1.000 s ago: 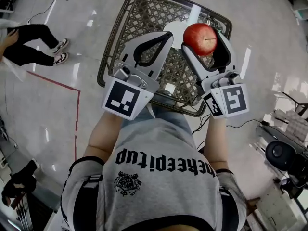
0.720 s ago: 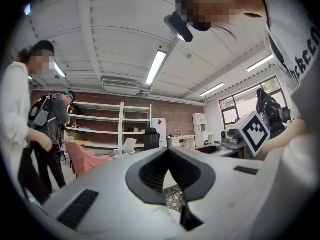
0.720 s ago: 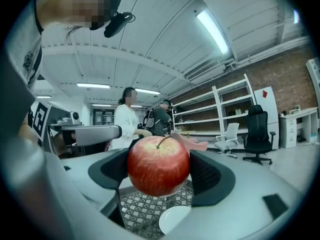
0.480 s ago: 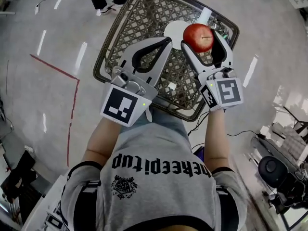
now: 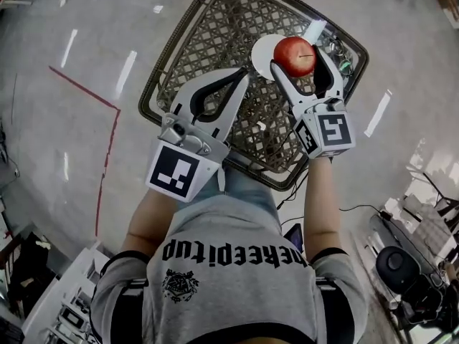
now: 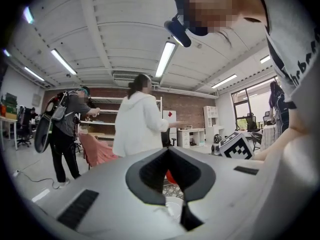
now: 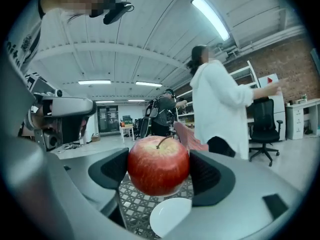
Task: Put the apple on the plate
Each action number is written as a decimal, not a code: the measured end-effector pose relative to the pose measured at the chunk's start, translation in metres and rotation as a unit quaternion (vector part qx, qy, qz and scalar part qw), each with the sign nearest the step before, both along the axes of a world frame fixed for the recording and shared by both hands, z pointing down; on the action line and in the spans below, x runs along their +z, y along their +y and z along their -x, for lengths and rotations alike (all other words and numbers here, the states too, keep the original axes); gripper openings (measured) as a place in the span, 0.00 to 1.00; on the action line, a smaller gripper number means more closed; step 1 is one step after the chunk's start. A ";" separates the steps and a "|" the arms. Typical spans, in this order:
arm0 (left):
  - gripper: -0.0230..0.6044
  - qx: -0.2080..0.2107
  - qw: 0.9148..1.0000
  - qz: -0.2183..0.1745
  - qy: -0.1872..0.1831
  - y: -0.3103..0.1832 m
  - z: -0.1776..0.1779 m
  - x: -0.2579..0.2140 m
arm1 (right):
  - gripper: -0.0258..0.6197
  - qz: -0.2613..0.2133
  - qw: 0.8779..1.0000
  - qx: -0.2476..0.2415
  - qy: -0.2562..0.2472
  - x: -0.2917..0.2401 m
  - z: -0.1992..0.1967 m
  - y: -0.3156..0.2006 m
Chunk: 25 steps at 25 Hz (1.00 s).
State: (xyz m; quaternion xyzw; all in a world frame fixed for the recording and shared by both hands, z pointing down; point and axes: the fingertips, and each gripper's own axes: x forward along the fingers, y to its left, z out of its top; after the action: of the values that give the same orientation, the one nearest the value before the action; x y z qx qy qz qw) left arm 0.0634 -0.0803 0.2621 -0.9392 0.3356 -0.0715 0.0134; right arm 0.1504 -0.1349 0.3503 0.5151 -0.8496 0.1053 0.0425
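A red apple (image 5: 294, 56) with a stem is clamped between the jaws of my right gripper (image 5: 295, 59), held in the air over the right edge of a white plate (image 5: 262, 49). The plate lies on the far part of a woven table top. In the right gripper view the apple (image 7: 158, 165) fills the gap of the gripper (image 7: 159, 170), with the plate (image 7: 170, 215) below it. My left gripper (image 5: 242, 76) hovers over the table's middle, left of the apple, jaws together and holding nothing. In the left gripper view its tips (image 6: 168, 152) meet.
The woven table has a dark metal rim (image 5: 159, 82). A white strip (image 5: 314, 29) and small clutter (image 5: 341, 54) lie at its far right corner. A red tape line (image 5: 80, 90) crosses the floor. Equipment (image 5: 401, 264) stands at lower right. Two people (image 6: 135, 119) stand nearby.
The head camera has swung, and the person's legs at the left are out of view. The right gripper still holds the apple, now slightly more over the plate. The left gripper stays shut.
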 end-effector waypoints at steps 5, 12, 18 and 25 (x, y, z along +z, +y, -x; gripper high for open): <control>0.06 -0.009 1.000 0.007 0.000 -0.008 0.006 0.012 | 0.66 0.022 1.000 0.004 0.000 0.032 0.001 -0.011; 0.06 -0.008 1.000 0.022 -0.003 -0.013 0.008 0.029 | 0.66 0.063 0.998 0.023 0.006 0.085 -0.005 -0.022; 0.06 -0.008 0.999 0.030 -0.012 -0.019 0.011 0.041 | 0.66 0.090 0.995 0.036 0.013 0.118 -0.008 -0.031; 0.06 -0.005 0.999 0.031 -0.019 -0.025 0.014 0.047 | 0.66 0.121 0.992 0.040 0.026 0.154 -0.005 -0.038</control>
State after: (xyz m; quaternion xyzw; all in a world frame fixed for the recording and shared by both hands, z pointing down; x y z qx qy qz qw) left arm 0.0495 -0.1055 0.3092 -0.9358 0.3380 -0.0997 -0.0096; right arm 0.1554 -0.1726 0.5048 0.5427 -0.8078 0.1950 0.1224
